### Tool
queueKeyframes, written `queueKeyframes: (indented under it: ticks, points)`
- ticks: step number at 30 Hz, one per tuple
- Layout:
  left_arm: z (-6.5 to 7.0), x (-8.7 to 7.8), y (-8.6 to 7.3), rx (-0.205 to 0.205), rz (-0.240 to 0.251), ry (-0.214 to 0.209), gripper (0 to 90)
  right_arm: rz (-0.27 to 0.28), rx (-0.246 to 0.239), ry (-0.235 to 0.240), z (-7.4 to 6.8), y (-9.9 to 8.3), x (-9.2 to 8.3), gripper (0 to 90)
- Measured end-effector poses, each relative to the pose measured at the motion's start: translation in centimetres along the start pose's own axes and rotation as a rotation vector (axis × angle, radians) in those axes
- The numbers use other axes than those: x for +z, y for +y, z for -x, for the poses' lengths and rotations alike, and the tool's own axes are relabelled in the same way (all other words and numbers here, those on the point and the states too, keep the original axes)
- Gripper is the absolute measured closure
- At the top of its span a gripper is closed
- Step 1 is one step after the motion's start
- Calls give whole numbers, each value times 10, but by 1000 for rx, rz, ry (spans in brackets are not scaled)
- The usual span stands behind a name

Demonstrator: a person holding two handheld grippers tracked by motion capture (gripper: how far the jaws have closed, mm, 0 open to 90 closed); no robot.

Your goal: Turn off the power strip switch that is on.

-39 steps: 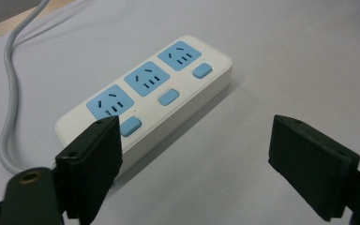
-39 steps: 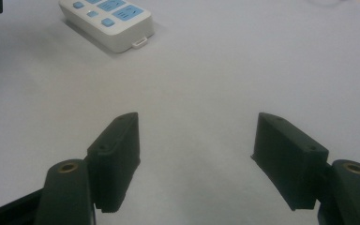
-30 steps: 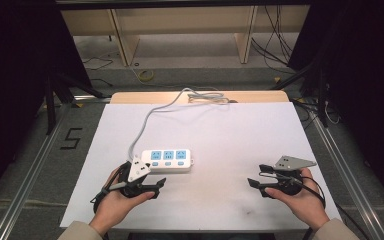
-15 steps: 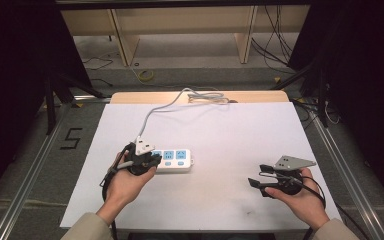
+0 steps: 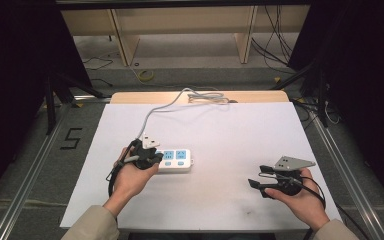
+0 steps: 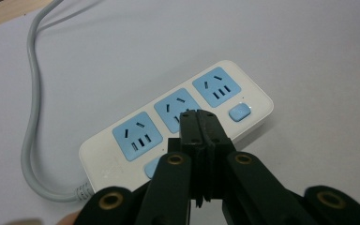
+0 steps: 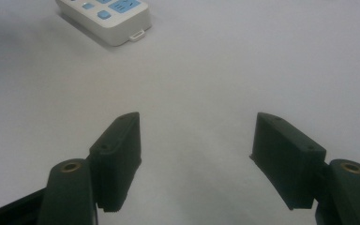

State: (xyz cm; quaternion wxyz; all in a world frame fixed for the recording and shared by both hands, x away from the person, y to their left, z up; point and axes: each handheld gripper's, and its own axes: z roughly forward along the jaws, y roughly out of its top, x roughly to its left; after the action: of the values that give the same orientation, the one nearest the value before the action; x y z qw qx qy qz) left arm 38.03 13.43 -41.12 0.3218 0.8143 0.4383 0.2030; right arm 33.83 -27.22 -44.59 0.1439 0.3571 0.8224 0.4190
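Left gripper (image 5: pixel 147 159) is hovering with its 2 jaws pressed together, nothing between them; right gripper (image 5: pixel 260 184) is resting low, jaws spread wide and empty.

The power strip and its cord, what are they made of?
The power strip looks like hard, smooth plastic: a glossy white shell with matte blue socket faces. Its cord seems rubbery grey plastic, since it bends in soft curves.
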Motion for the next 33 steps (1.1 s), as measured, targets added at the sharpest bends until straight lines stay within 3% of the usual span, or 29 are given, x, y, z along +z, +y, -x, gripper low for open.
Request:
queueKeyframes:
  ticks: [9,14,33]
  points:
    - [1,8,5,-3,-22,10,897,-7,1,2,0,-1,0,332]
    - [2,14,8,-7,-40,-20,897,-10,1,2,0,-1,0,333]
    - [5,26,17,-2,-81,-5,899,-16,0,4,0,-1,1,332]
